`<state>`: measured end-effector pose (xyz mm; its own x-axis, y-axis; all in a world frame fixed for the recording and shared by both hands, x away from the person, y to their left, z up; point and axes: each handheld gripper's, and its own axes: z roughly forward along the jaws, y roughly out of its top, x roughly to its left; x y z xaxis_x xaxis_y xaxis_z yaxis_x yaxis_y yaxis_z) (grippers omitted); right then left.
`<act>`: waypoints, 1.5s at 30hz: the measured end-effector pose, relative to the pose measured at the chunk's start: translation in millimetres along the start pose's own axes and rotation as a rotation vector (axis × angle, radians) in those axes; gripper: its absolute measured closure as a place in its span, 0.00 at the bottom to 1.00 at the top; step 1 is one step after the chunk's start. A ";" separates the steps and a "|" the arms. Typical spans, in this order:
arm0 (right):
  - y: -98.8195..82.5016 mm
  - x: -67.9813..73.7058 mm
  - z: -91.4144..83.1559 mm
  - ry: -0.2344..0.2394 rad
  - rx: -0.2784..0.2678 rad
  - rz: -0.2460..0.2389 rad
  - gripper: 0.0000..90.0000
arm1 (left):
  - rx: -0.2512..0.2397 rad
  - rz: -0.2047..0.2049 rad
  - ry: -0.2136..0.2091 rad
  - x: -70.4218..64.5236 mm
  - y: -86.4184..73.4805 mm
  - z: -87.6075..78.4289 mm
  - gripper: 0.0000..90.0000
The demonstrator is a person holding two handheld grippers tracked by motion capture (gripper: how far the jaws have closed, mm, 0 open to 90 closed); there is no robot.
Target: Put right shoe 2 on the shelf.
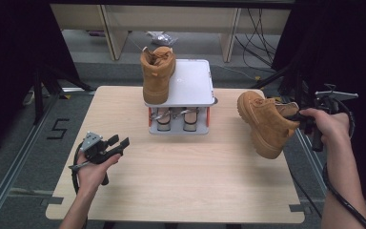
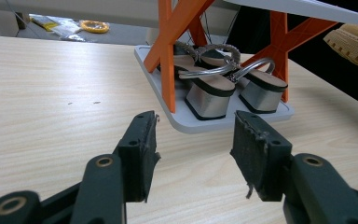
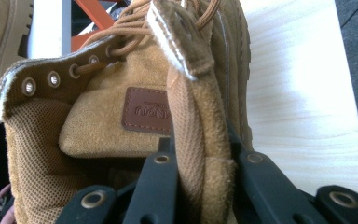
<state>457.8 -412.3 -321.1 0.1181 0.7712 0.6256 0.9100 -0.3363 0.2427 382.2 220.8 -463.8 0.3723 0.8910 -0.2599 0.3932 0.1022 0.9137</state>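
Right hand-held gripper [image 1: 301, 116] was clamped on the collar of the loose boot [image 1: 266, 122], one jaw inside the opening, one outside, pinching the padded rim. Boot hung in the air off the right edge of the worktop [image 1: 181, 191], toe pointing left and down, sole toward the person.

Largest to smallest:
- Worktop: light wood, bare in front.
- Shoe rack [image 1: 198, 85]: two tiers, grey top plate, orange cross-braces, at the far middle of the worktop.
- Other boot [image 1: 156, 74]: upright on the left part of the top plate, right part free.
- Sandals [image 2: 228, 79]: a pair on the lower tier, silver heels toward the person.
- Left hand-held gripper [image 2: 193, 149]: jaws apart, nothing between them, low over the worktop near the front left, aimed at the rack.

Step in hand, as I read it: get the held boot onto the free right part of the top plate beside its mate. To do it well: level the sole before coming in, since the toe was drooping from a heel-side grip. Approach above the plate edge so the sole doesn't clip it or nudge the rack. Set it flat, just beside the first boot, not touching. Let go only once the sole sits fully on the plate.
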 end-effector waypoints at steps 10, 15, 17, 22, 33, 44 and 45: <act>6.5 6.5 -0.4 0.012 -0.035 0.005 0.92 | 0.009 0.003 0.001 0.3 -1.5 0.7 0.54; 8.8 11.5 -1.5 0.014 -0.041 0.017 0.92 | 0.007 -0.001 0.001 0.2 -1.8 0.9 0.54; 9.9 12.3 -2.0 0.014 -0.048 0.007 0.92 | 0.006 -0.003 0.001 0.4 -1.8 0.8 0.54; 13.1 16.7 -2.1 0.017 -0.059 0.007 0.92 | 0.005 -0.003 0.004 0.7 -1.8 0.6 0.54; 18.6 25.7 1.2 0.030 -0.076 0.025 0.92 | 0.001 -0.004 0.006 1.7 -0.9 -0.8 0.54; 24.2 34.9 0.4 0.049 -0.107 0.040 0.92 | 0.004 0.000 0.009 2.9 -0.8 -1.3 0.54; 24.6 35.9 0.4 0.052 -0.108 0.049 0.92 | 0.003 -0.001 0.009 2.9 -0.8 -1.3 0.54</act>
<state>484.6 -392.6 -292.9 0.1378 0.7246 0.6752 0.8555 -0.4307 0.2876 381.8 223.9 -464.9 0.3641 0.8949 -0.2581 0.3960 0.1021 0.9126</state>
